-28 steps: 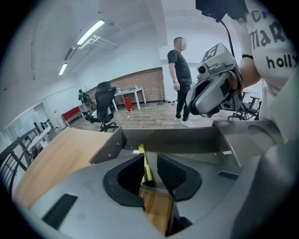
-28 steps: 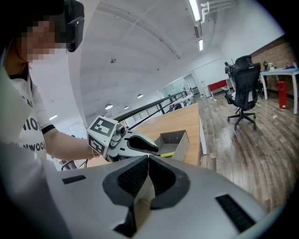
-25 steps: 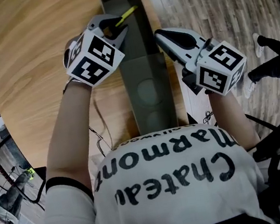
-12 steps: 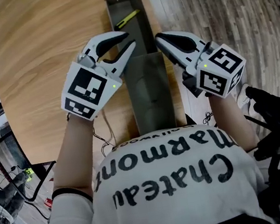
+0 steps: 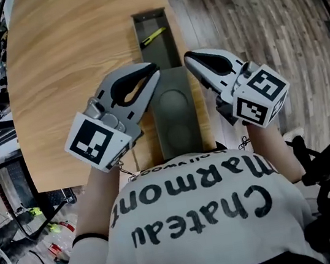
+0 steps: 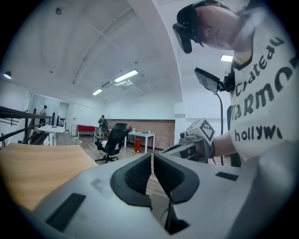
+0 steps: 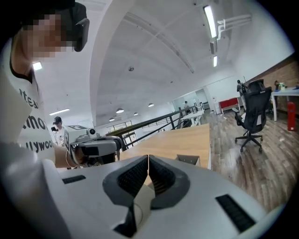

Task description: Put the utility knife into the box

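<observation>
The yellow and black utility knife (image 5: 153,36) lies slantwise inside the far open end of the long grey box (image 5: 140,51) on the wooden table (image 5: 68,69). My left gripper (image 5: 154,69) hovers at the box's left edge, nearer me than the knife, shut and empty. Over the right edge, my right gripper (image 5: 189,58) is also shut with nothing in it. In the left gripper view the pads (image 6: 140,172) meet, and the right gripper (image 6: 196,140) shows beyond them. In the right gripper view the pads (image 7: 135,175) touch, and a corner of the box (image 7: 189,160) peeks out behind them.
The box's near half (image 5: 174,108) is a flat grey surface with round dents. The table edge runs just right of the box, with wood floor (image 5: 258,14) beyond. Office chairs (image 7: 252,119), railings and people stand far off in the room.
My left gripper let go of the knife at the box's far end, drew back toward me and shut. The knife stays in the box. The right gripper barely moved.
</observation>
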`<state>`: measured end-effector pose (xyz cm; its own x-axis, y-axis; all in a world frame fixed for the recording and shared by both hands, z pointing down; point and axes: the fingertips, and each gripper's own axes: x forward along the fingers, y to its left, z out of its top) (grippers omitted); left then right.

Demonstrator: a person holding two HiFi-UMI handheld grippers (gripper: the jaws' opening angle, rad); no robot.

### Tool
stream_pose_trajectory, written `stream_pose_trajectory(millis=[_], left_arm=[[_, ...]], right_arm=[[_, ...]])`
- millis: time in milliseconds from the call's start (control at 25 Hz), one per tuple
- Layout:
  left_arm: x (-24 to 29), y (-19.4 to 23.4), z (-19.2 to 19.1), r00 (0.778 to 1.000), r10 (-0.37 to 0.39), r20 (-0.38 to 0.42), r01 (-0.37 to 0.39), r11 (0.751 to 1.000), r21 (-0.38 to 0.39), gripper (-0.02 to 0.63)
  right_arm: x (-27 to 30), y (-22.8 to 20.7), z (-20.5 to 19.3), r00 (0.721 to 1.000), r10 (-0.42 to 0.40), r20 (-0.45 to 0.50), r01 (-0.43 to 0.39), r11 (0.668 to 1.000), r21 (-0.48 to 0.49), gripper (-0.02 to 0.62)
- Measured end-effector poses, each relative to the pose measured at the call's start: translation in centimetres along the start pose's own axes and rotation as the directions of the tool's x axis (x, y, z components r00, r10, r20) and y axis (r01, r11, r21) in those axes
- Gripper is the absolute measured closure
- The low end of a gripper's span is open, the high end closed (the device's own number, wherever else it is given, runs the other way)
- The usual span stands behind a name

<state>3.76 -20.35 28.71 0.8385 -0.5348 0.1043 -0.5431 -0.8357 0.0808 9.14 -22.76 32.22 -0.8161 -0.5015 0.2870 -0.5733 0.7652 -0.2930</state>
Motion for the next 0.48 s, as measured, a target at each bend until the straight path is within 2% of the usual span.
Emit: stream_pose_trajectory(millis=[120, 280, 480], left_arm=[[-1.3, -1.3, 1.2, 0.999, 0.01, 0.051, -0.009, 1.0, -0.014, 0.6], [-2.5, -2.3, 2.2, 0.997, 0.038, 0.067, -0.037, 0.999, -0.025, 0.6], [-3.6, -2.7, 2.9, 0.993, 0.083, 0.083, -0.082, 0.997, -0.016, 0.6]], right_arm=[[-1.8, 1.5, 1.8, 0.999, 0.011, 0.048, -0.01, 1.0, -0.019, 0.584], [-4.2, 3.8, 4.4, 0.988, 0.072, 0.136, -0.066, 0.997, -0.046, 0.586], [-5.9, 5.8, 5.4, 0.978, 0.127, 0.166, -0.105, 0.985, -0.134, 0.586]])
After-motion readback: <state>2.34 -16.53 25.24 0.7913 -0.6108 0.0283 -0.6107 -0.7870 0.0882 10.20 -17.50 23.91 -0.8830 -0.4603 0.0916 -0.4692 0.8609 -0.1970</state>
